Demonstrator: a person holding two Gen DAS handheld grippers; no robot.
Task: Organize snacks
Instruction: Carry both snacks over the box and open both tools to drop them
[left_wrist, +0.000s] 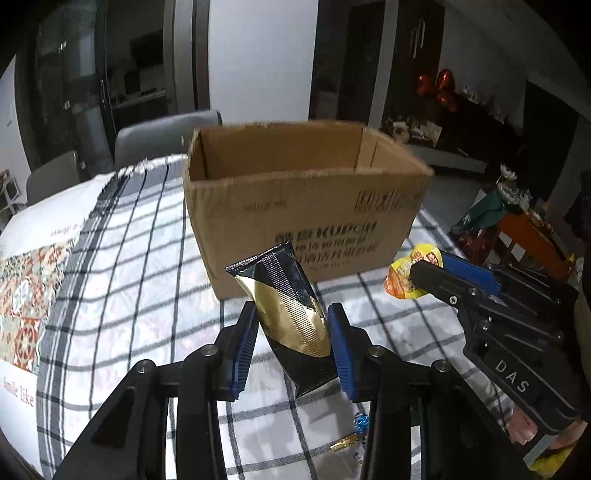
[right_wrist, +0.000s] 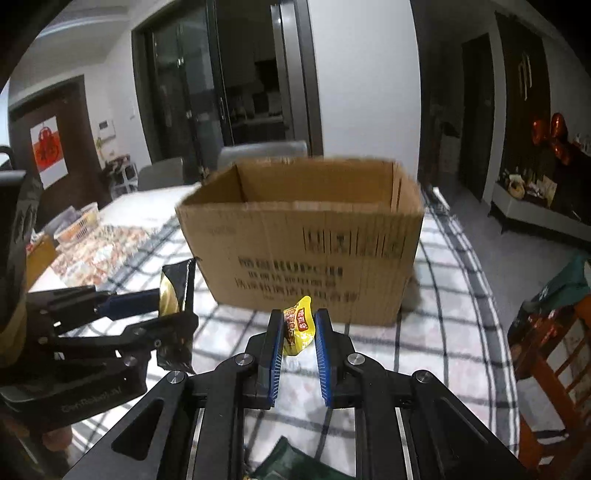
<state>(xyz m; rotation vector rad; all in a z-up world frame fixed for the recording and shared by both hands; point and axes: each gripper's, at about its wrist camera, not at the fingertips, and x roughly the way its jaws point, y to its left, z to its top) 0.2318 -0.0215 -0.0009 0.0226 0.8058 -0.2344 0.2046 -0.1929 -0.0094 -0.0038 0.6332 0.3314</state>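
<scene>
An open cardboard box (left_wrist: 303, 206) stands on the checked tablecloth, seen also in the right wrist view as the box (right_wrist: 306, 243). My left gripper (left_wrist: 291, 347) is shut on a black and gold snack packet (left_wrist: 291, 310), held upright above the cloth in front of the box. In the right wrist view that packet (right_wrist: 175, 291) shows at the left in the left gripper (right_wrist: 162, 310). My right gripper (right_wrist: 298, 332) is shut on a small yellow snack pouch (right_wrist: 297, 326), lifted before the box. The left wrist view shows this pouch (left_wrist: 404, 275) in the right gripper (left_wrist: 424, 273).
A green packet (right_wrist: 295, 461) lies on the cloth under the right gripper. Small sweets (left_wrist: 360, 422) lie near the left gripper. Grey chairs (left_wrist: 166, 136) stand behind the table. A wooden chair (right_wrist: 554, 354) with a green bag is at the right.
</scene>
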